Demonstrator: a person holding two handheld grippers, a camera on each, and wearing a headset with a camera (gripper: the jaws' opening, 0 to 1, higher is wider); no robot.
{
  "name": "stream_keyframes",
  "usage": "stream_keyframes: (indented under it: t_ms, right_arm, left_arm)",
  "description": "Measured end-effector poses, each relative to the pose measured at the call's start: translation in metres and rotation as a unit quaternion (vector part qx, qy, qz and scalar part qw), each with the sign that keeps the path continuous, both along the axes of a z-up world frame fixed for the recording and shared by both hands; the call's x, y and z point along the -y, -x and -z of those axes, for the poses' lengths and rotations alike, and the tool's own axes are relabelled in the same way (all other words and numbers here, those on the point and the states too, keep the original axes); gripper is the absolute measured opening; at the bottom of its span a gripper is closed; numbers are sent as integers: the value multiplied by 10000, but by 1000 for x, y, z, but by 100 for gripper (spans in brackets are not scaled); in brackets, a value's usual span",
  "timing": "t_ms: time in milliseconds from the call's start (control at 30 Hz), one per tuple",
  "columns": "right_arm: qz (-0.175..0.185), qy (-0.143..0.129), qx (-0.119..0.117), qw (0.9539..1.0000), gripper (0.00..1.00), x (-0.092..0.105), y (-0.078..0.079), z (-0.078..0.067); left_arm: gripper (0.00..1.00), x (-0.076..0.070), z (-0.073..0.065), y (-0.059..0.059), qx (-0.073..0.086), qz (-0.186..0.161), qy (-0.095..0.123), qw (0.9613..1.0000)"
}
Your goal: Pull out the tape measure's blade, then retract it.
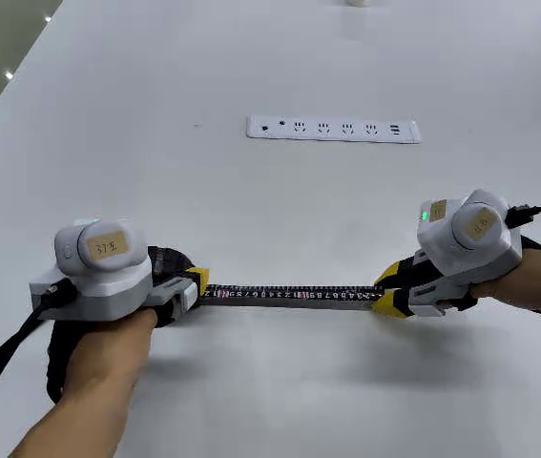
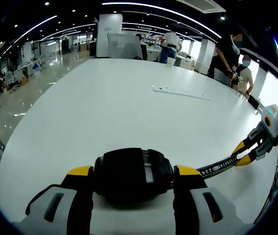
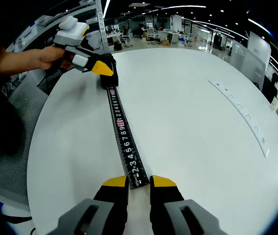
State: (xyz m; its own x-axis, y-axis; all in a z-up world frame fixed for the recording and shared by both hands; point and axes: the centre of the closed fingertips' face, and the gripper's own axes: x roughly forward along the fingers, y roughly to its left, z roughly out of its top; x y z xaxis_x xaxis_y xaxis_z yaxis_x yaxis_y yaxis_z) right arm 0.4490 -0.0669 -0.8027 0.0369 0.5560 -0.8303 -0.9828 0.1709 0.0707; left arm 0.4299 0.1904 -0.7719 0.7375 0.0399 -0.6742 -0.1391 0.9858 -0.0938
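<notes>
Left gripper: jaws clamped on either side of black tape measure, toward left edge of white tabletop. Blade drawn out, stretched straight low over tabletop from tape measure rightward to right gripper; cannot tell whether blade touches surface. Right gripper: jaws nearly together, blade's end pinched between yellow tips. Grippers well apart. Power strip toward far edge, well apart from blade, roughly parallel.

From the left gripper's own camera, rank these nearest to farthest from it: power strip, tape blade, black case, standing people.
1. Black case, between the jaws of the left gripper.
2. Tape blade, running off to the right.
3. Power strip, farther ahead, right of centre.
4. Standing people, far background.
</notes>
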Motion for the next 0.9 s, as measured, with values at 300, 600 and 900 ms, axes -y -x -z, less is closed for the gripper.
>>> stream_keyframes:
  t_ms: [300,600,900]
  right_arm:
    - [75,-68,34,9999,12,0,-1,0]
    - [-13,-26,122,9999,11,0,-1,1]
    - [-36,-14,139,9999,11,3,-4,3]
  left_arm:
    - [63,0,2,-1,-17,31,-77,10000]
    - [61,-1,2,0,-26,61,-144,9999]
    - [60,-1,3,1,-84,113,-184,9997]
